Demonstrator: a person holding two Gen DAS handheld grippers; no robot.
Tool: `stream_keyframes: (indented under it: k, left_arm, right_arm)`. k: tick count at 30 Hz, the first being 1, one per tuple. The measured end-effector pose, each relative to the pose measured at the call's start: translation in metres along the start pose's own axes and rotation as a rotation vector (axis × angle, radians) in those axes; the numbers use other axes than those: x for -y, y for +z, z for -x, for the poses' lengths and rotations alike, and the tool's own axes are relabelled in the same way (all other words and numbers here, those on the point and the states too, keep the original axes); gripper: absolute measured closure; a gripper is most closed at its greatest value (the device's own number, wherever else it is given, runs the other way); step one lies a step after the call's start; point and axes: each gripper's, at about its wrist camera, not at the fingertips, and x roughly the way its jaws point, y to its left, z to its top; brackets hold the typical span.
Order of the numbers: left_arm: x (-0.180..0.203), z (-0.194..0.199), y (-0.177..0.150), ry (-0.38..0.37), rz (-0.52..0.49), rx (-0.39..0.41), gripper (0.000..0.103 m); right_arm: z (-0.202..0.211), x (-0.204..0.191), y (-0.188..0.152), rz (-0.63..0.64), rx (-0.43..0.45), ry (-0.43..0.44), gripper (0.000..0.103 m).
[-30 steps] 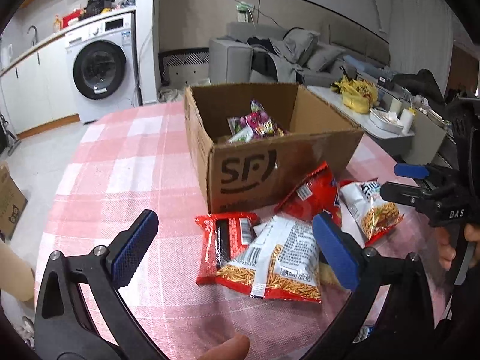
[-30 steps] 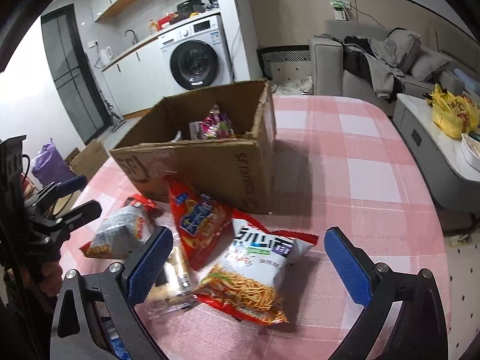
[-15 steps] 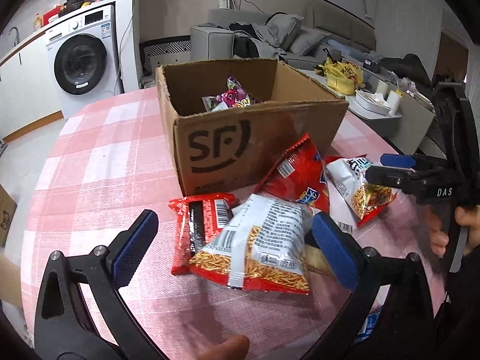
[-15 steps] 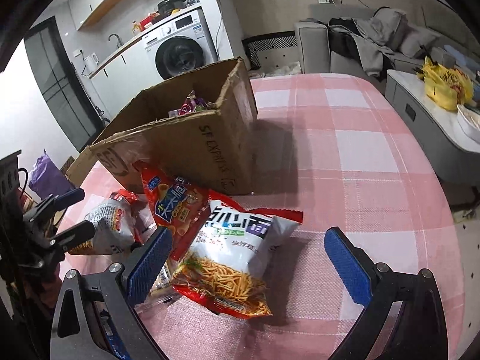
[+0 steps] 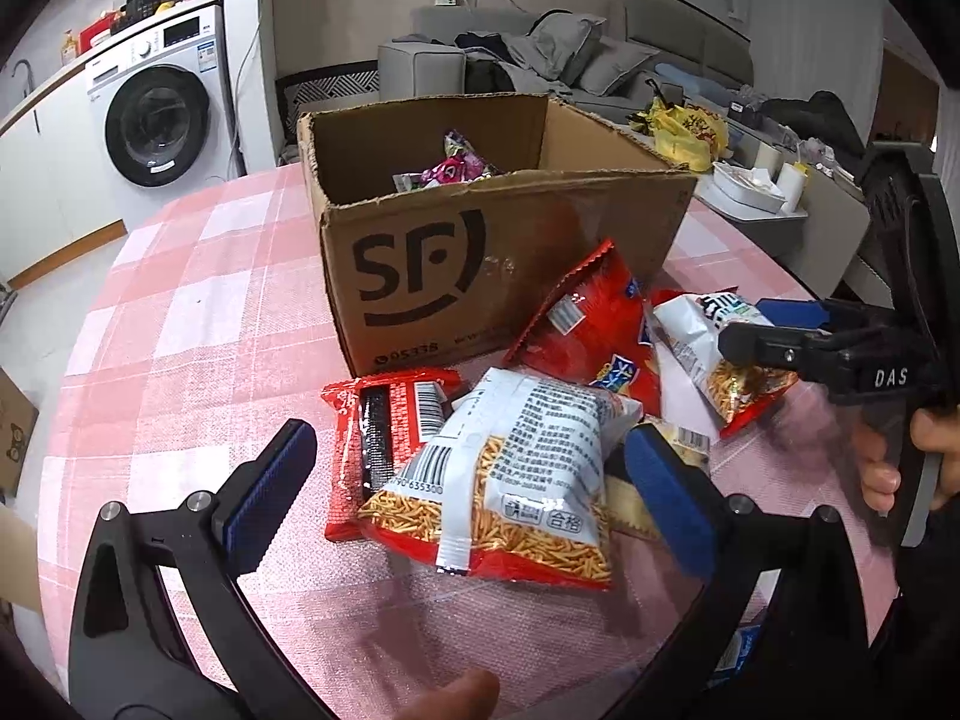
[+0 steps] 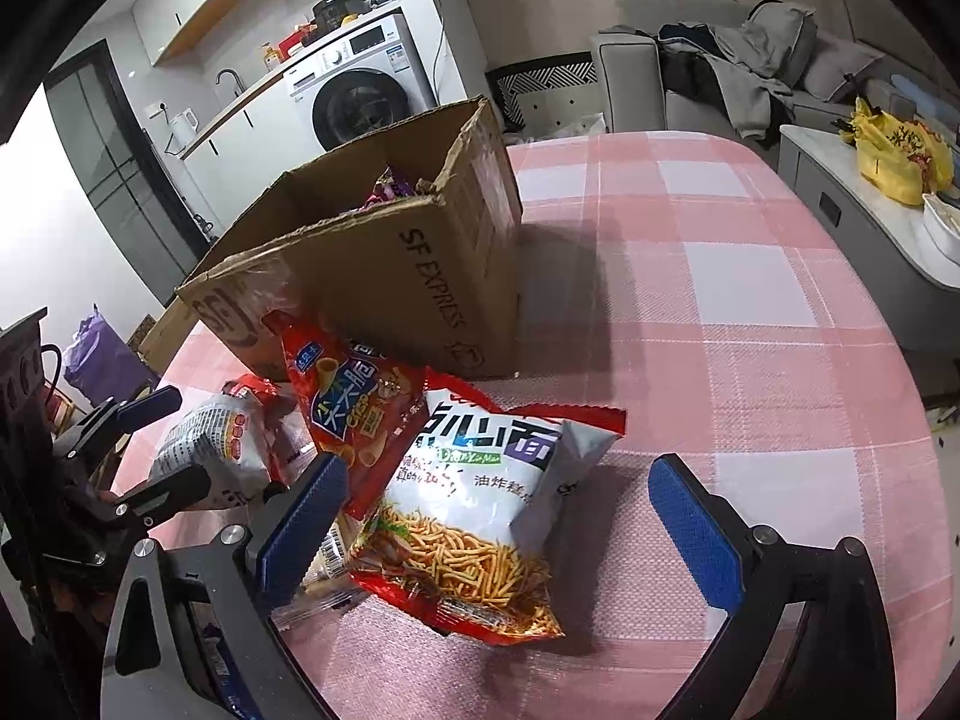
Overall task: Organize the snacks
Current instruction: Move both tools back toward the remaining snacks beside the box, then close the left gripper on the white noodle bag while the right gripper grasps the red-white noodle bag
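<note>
Cardboard walls of the SF shipping box (image 5: pixel 504 264) stand open-topped on the pink checked tablecloth (image 5: pixel 198 324), a few wrapped sweets (image 5: pixel 447 168) already lying inside, which suggests it is the bin the snacks are meant for. The loose packets lie piled just in front of it. The left gripper (image 5: pixel 462 498) hovers with its blue pads spread wide on either side of a back-up fried-noodle bag (image 5: pixel 510 480) that overlaps a flat red packet (image 5: pixel 384 420). The right gripper (image 6: pixel 498 534) is equally wide, straddling a face-up fried-noodle bag (image 6: pixel 474 510) that rests partly on the red corn-snack bag (image 6: pixel 354 408) leaning against the box. Neither holds anything; both seem lined up to pinch a puffy bag across its width.
</note>
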Motion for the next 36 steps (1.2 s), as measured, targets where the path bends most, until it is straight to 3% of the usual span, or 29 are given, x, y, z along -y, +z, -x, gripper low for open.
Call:
stream_keyframes:
  k: [17, 21, 30, 32, 36]
  left_arm:
    - [0.000, -0.002, -0.003, -0.008, -0.007, 0.000, 0.001]
    - [0.003, -0.006, -0.004, 0.017, -0.019, -0.013, 0.001]
    - [0.007, -0.013, -0.007, -0.005, -0.049, -0.039, 0.001]
    - [0.007, -0.014, -0.008, -0.021, -0.049, -0.039, 0.005]
    - [0.005, -0.017, -0.009, -0.050, -0.048, -0.060, 0.031]
  right_arm:
    - [-0.006, -0.001, -0.002, -0.007, -0.018, 0.019, 0.002]
    - [-0.008, -0.002, -0.003, 0.010, -0.028, -0.001, 0.005]
    - [-0.015, 0.001, -0.005, 0.027, -0.068, 0.028, 0.014]
    - [-0.016, -0.001, -0.006, 0.039, -0.066, 0.026, 0.017]
    - [-0.016, -0.004, -0.007, 0.051, -0.070, 0.041, 0.021]
